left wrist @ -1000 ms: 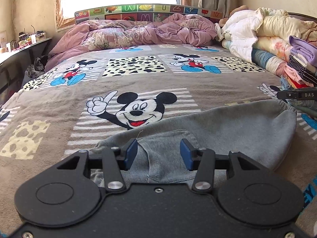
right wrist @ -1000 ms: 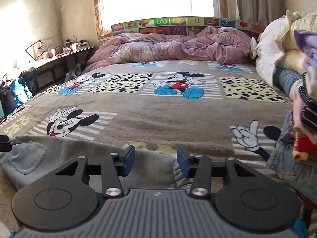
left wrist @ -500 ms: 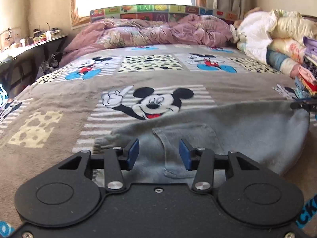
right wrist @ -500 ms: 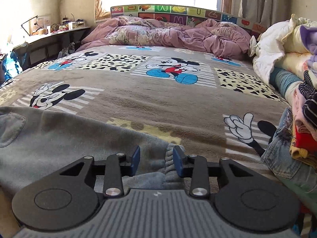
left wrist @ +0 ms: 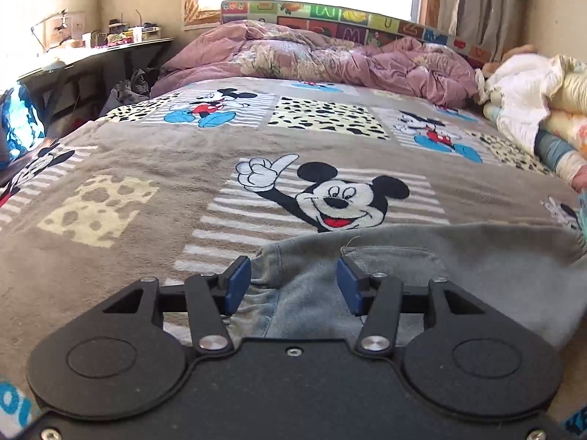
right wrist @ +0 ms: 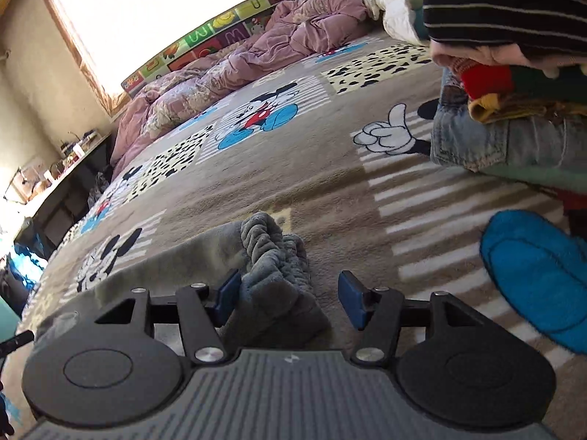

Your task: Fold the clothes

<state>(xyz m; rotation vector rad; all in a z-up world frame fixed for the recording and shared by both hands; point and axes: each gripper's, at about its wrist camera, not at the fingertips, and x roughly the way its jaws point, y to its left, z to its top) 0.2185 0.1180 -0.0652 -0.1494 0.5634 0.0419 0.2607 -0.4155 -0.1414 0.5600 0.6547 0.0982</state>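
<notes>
A grey garment [left wrist: 422, 275] with a sewn pocket lies spread on the cartoon-mouse blanket [left wrist: 146, 154]. My left gripper [left wrist: 291, 284] hovers low over the garment's left end. Its jaws are opening; the cloth lies beneath and between the blue pads [left wrist: 236, 282], which do not press on it. In the right wrist view the garment's gathered elastic end [right wrist: 273, 253] sits bunched between the jaws of my right gripper [right wrist: 290, 297]. Those jaws are opening too; the cloth rests by the left pad and the right pad [right wrist: 350, 300] stands apart from it.
A tall pile of folded clothes [right wrist: 513, 73] stands close on the right of the bed. A crumpled pink duvet [left wrist: 330, 58] lies at the headboard, with white and yellow bedding [left wrist: 532, 88] stacked at the right. A cluttered desk [left wrist: 91, 47] runs along the left wall.
Both grippers' jaws have spread wider. The right gripper has rolled and sunk toward the bed, letting go of the bunched grey end. The left gripper has shifted sideways over the garment's left end.
</notes>
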